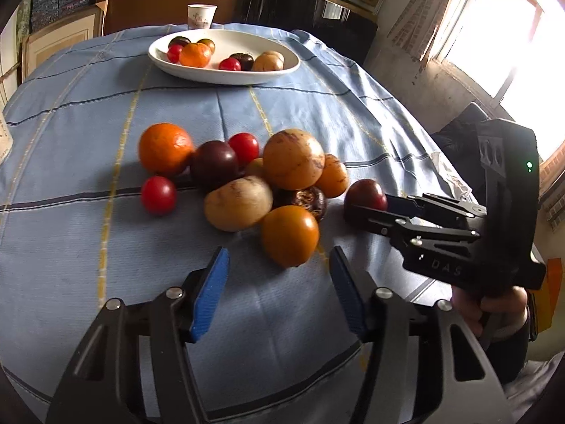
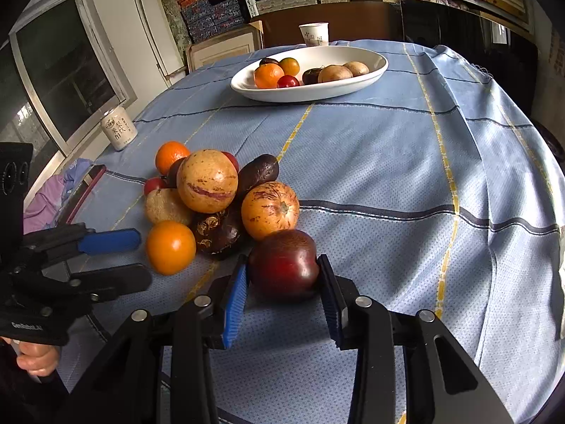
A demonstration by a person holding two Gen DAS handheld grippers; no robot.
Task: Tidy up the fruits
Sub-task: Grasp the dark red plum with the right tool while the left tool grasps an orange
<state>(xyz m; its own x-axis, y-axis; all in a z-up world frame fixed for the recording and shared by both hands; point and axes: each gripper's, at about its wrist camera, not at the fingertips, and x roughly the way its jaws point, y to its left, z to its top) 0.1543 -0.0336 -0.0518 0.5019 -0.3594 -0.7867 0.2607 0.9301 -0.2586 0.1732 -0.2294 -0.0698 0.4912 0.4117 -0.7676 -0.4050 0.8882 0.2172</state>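
- A glossy, round dark-red plum (image 2: 284,265), resting on the blue checked tablecloth (image 2: 388,162), is clamped between the right gripper's (image 2: 282,296) blue pads.
- The left gripper's (image 1: 279,282) jaws are held apart, empty, near an orange persimmon (image 1: 289,235).

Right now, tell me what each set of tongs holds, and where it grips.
The right tongs are shut on the dark red fruit, one pad on each side, at the pile's near edge. The left tongs hold nothing, open short of the orange fruit.
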